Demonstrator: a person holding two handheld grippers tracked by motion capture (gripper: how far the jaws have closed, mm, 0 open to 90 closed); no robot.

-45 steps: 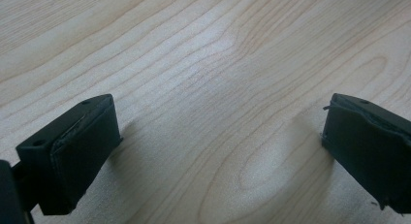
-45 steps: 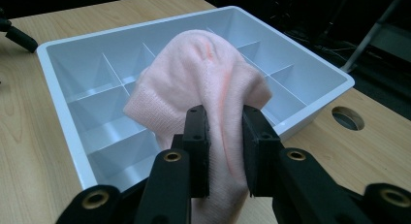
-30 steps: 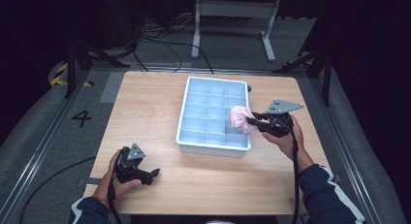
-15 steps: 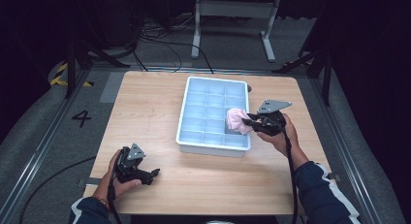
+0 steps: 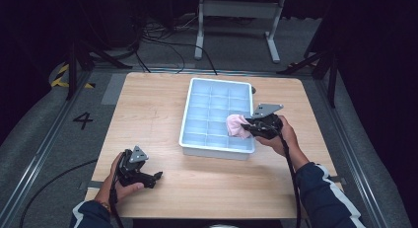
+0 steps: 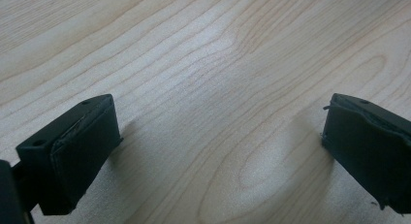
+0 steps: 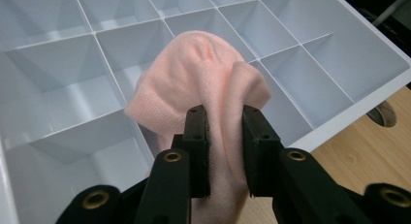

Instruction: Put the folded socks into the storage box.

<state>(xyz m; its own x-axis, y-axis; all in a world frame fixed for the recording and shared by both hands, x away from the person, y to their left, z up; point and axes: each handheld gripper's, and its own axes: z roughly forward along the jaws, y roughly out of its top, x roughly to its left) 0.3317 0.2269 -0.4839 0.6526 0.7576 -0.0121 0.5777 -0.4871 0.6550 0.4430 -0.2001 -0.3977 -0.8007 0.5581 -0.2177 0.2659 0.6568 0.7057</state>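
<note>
A pale blue divided tray [image 5: 197, 139] stands on the wooden table [image 5: 148, 114], right of centre. My right gripper [image 5: 251, 128] is shut on a bundled pink cloth [image 5: 237, 126] and holds it over the tray's near right compartments. In the right gripper view the pink cloth [image 7: 203, 78] bulges out past the fingertips [image 7: 196, 129] above the tray's cells [image 7: 63, 78]. My left gripper [image 5: 156, 176] rests near the table's front left edge; in the left gripper view it [image 6: 218, 151] stands open over bare wood.
A round hole in the table top [image 7: 385, 112] lies just beyond the tray's rim [image 7: 368, 30]. Metal rails [image 5: 39, 154] run along the table's left side, with a floor marking "4" [image 5: 83, 120]. A grey stand [image 5: 236, 11] is behind the table.
My right gripper has moved nearer and slightly lower with the pink cloth, from the tray's right middle toward its near right corner. The left gripper has stayed put.
</note>
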